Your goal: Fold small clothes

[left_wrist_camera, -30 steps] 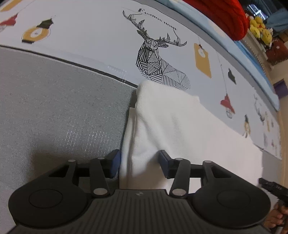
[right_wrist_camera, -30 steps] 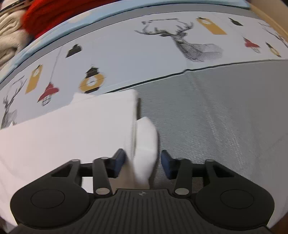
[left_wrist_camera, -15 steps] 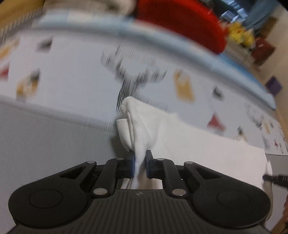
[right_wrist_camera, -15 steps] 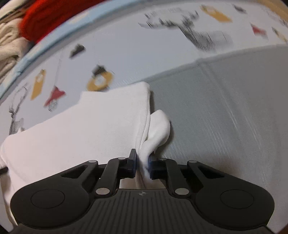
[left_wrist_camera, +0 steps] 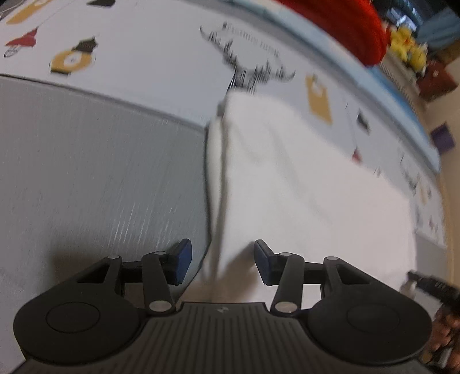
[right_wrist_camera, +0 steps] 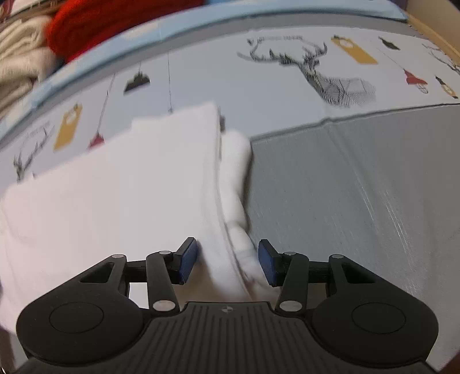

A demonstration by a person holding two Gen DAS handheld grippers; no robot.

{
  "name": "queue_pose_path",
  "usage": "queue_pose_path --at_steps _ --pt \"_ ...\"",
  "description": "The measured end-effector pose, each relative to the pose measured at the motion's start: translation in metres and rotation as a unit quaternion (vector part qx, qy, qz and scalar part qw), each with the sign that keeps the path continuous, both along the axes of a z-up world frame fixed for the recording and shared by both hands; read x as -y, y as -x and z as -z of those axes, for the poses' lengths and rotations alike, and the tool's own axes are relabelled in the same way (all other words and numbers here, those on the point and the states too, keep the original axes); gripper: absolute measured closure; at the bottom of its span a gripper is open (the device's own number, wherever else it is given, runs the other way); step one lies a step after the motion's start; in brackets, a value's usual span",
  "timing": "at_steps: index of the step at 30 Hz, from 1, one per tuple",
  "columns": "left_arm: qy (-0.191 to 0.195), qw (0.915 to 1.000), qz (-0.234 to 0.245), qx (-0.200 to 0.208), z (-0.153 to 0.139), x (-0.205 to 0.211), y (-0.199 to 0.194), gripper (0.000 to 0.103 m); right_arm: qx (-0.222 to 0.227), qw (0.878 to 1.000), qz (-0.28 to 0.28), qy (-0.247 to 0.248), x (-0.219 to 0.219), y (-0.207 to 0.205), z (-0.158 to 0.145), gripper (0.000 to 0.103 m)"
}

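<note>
Left wrist view shows the left gripper [left_wrist_camera: 220, 260] low in the frame with its blue-padded fingers [left_wrist_camera: 181, 260] apart and opening. The left edge of the folded white cotton garment [left_wrist_camera: 287, 187] runs down between them, but neither pad presses on it. That garment lies flat across the centre and right of the frame, partly on the grey ribbed mat [left_wrist_camera: 100, 172] and partly on the pale printed sheet with a black geometric deer and hanging lanterns [left_wrist_camera: 143, 57]. A red knitted bundle [left_wrist_camera: 345, 26] sits at the upper right. At the lower right edge a hand [left_wrist_camera: 444, 325] and part of the other tool show.

In the right wrist view, the right gripper [right_wrist_camera: 228, 263] is likewise opening. The garment's right edge [right_wrist_camera: 235, 201], a rolled, doubled strip, lies between its fingers without being clamped; motion blur makes the exact layering there hard to read.

Judging by this, both ends of a fold have just been let go, so the step in hand is releasing the cloth. The next move probably calls for backing both tools clear without snagging the edges. A fresh pair of corners would then be picked for another fold, each pinch taking every layer so the stack does not slide apart.
</note>
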State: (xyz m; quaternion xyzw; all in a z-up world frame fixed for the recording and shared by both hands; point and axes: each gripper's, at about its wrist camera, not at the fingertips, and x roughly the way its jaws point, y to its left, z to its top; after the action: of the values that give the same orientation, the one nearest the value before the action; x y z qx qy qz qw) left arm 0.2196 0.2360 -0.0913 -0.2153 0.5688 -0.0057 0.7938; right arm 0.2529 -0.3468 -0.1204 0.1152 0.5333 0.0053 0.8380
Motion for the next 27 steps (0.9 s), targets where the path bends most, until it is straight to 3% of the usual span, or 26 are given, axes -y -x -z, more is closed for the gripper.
queue_pose_path --at_steps 5,11,14,15,17,19,27 --pt "0.009 0.9995 0.009 -0.030 0.015 0.000 0.008 0.051 -0.026 0.999 0.018 -0.014 0.011 0.011 0.005 0.053" --pt "0.004 0.9998 0.013 -0.014 0.018 0.007 0.005 0.051 -0.073 0.997 0.016 0.003 0.007 0.021 0.019 0.054" --pt "-0.011 0.9998 0.019 0.001 0.017 0.016 0.001 0.051 -0.075 0.997 -0.002 0.013 0.003 0.023 0.022 0.061" --pt "-0.018 0.9996 0.022 0.005 0.017 0.019 0.001 0.054 -0.073 0.997 -0.006 0.019 0.001 0.024 0.022 0.066" --pt "-0.029 0.9990 0.033 0.011 0.018 0.025 0.000 0.071 -0.070 0.997 -0.013 0.018 0.001 0.025 0.022 0.078" --pt "-0.033 0.9983 0.046 0.014 0.017 0.031 -0.001 0.079 -0.070 0.997 -0.015 0.009 0.000 0.026 0.020 0.092" --pt "-0.036 0.9975 0.057 0.024 0.000 0.019 0.009 0.086 -0.078 0.996 -0.033 0.023 -0.009 0.025 0.014 0.096"
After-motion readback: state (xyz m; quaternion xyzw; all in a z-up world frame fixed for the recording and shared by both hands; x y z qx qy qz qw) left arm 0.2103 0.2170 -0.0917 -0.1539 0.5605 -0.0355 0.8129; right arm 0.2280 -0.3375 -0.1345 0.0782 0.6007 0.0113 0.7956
